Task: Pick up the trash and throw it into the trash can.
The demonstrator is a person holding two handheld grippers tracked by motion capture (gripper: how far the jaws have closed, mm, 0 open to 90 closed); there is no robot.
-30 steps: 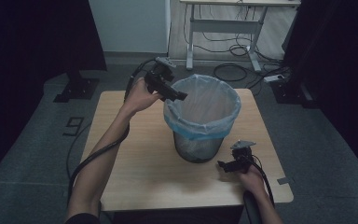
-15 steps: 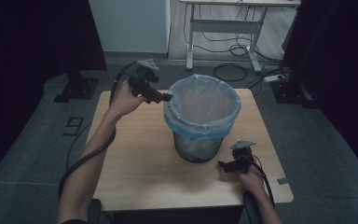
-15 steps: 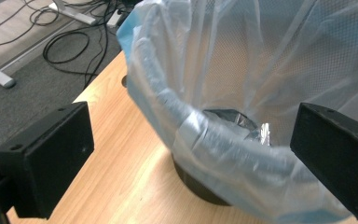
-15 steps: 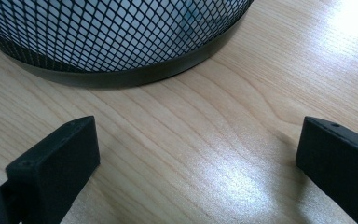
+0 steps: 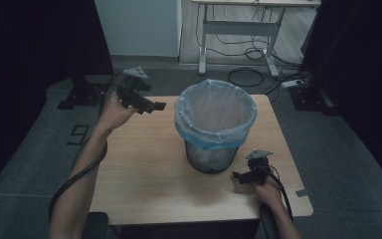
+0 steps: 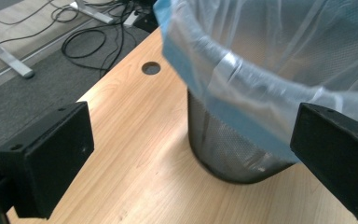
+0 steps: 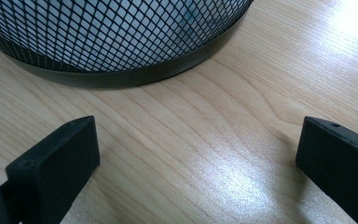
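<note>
Bin (image 5: 214,134) with its blue liner (image 5: 215,112) stood mid-worktop (image 5: 144,174). We held the left gripper (image 5: 155,106) wide at its nine o'clock, the right gripper (image 5: 238,176) wide at five; next, we judged, reach for the liner rim.

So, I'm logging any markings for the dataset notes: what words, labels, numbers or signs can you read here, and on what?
"9": a large pale figure on the grey floor left of the table; a second mark beside it is too dim to read.
No text shows on the mesh bin, its blue bag, the left gripper or the right gripper.
</note>
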